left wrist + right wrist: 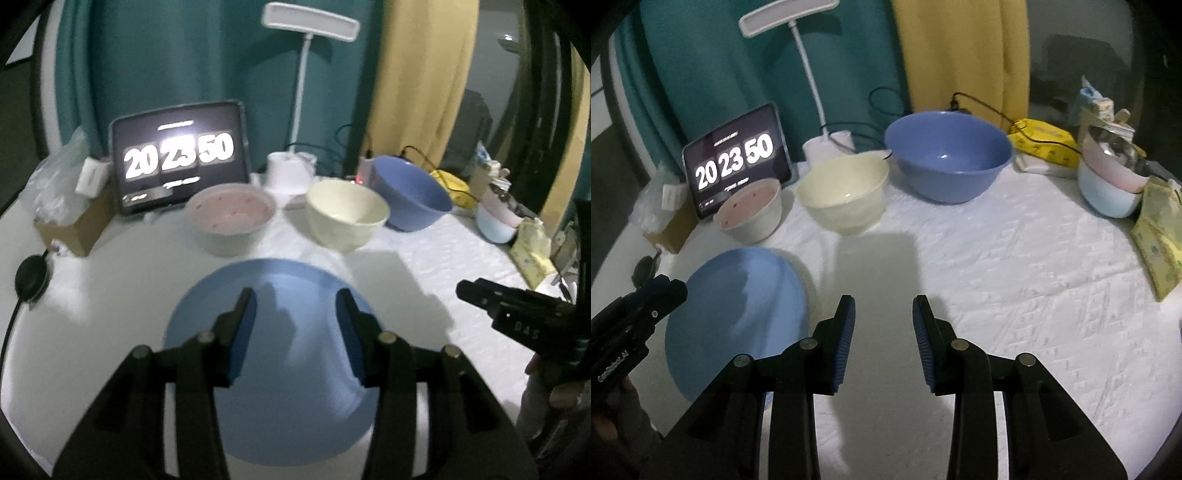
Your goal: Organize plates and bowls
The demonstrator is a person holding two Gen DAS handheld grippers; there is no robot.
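Both tools are empty with their fingers apart. Left tool [295, 299] hangs over the blue plate [280, 369], which lies flat on the white counter [1015, 295]. Right tool [883, 306] hangs over bare counter, just beside the plate. Farther back stand three bowls in a row: a pink bowl [231, 221], a cream bowl [345, 218] and a big blue bowl [410, 195].
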